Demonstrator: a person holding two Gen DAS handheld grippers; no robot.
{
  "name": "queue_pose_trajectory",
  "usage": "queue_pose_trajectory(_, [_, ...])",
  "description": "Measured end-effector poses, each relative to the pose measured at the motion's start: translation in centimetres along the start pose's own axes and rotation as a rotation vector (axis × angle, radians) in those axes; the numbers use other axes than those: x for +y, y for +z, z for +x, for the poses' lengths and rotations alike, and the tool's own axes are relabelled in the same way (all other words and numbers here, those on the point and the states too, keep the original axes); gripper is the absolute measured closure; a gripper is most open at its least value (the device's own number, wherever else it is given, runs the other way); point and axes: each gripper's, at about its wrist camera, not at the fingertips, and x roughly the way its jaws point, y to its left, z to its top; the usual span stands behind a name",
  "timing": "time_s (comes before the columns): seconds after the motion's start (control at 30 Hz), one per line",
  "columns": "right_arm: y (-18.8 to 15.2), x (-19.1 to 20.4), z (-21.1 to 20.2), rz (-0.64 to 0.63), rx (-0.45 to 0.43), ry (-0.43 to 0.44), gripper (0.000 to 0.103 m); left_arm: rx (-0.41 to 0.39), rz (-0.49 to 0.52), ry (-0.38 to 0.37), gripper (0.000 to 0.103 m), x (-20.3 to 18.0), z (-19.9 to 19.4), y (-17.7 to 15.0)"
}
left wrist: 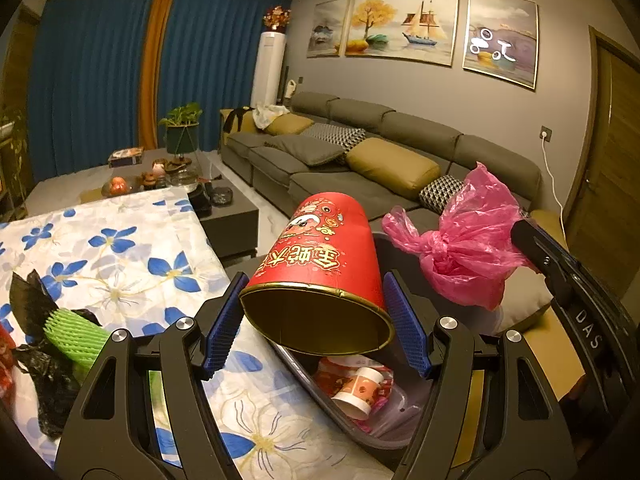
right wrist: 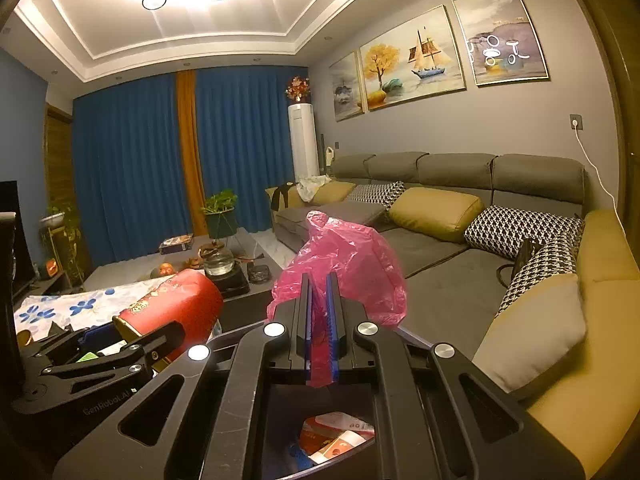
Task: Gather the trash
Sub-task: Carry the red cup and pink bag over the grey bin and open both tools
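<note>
My left gripper (left wrist: 316,320) holds a big red paper tub (left wrist: 324,264) between its blue pads, open end toward the camera, over the grey trash bin (left wrist: 340,416). The tub also shows in the right wrist view (right wrist: 176,300). My right gripper (right wrist: 320,320) is shut on a knotted pink plastic bag (right wrist: 348,264), also above the bin (right wrist: 336,440); the bag hangs at the right in the left wrist view (left wrist: 468,248). The bin holds a paper cup (left wrist: 360,392) and wrappers.
A table with a blue-flowered cloth (left wrist: 120,256) lies to the left, with a black bag (left wrist: 36,320) and green foam net (left wrist: 72,336) on it. A grey sofa (left wrist: 360,160) with cushions stands behind, and a dark coffee table (left wrist: 224,208) with tea things.
</note>
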Motion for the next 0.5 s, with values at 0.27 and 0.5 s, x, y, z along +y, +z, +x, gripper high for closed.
queue_pose_trajectory(0.27, [0.1,0.0,0.6,0.003,0.012,-0.004,0.095,0.007,-0.005,-0.015,0.035,-0.3,1.0,0.0])
queue_pose_trajectory(0.5, [0.2,-0.2,0.7,0.006,0.016,-0.004,0.095,0.014,-0.004,-0.031,0.034,-0.9,1.9,-0.2])
